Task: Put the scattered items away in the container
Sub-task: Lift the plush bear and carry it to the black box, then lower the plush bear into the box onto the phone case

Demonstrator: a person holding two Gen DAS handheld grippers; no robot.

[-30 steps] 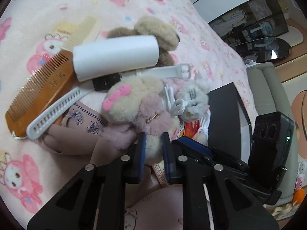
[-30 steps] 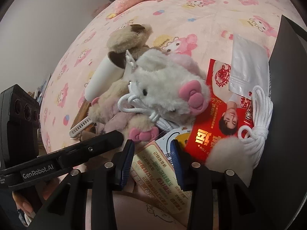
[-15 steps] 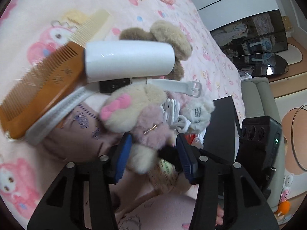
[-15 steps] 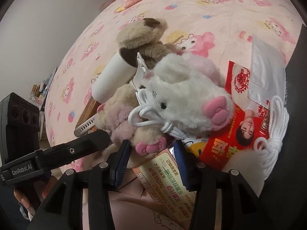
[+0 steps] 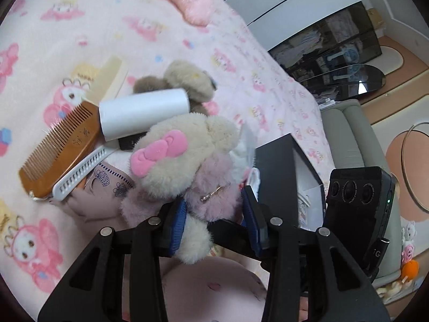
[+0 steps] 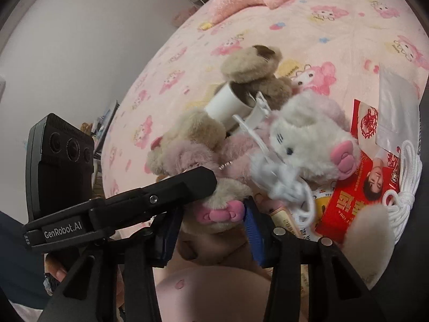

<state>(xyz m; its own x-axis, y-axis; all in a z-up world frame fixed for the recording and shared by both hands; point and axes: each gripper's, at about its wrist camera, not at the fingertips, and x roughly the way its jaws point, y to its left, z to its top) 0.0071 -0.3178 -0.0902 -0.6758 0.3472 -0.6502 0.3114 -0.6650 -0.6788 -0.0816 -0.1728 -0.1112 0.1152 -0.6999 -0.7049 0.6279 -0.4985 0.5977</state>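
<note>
Left hand-held gripper point(image 5: 214, 221): jaws closing, the beige and lilac plush toy point(image 5: 185, 158) between its blue pads; firm pad contact cannot be confirmed. Ahead and to its left on the pink bed point(image 5: 161, 26) lie a brown comb point(image 5: 61, 150), a white comb point(image 5: 80, 170) and a white roll point(image 5: 144, 112). The black container point(image 5: 276, 171) stands just to its right.

Right hand-held gripper point(image 6: 211, 228): jaws closing around the same toy's bow-marked foot point(image 6: 217, 214). A white plush point(image 6: 311, 139) lies ahead to its right, then a red packet point(image 6: 356, 196) and coiled white cord point(image 6: 407, 187).
</note>
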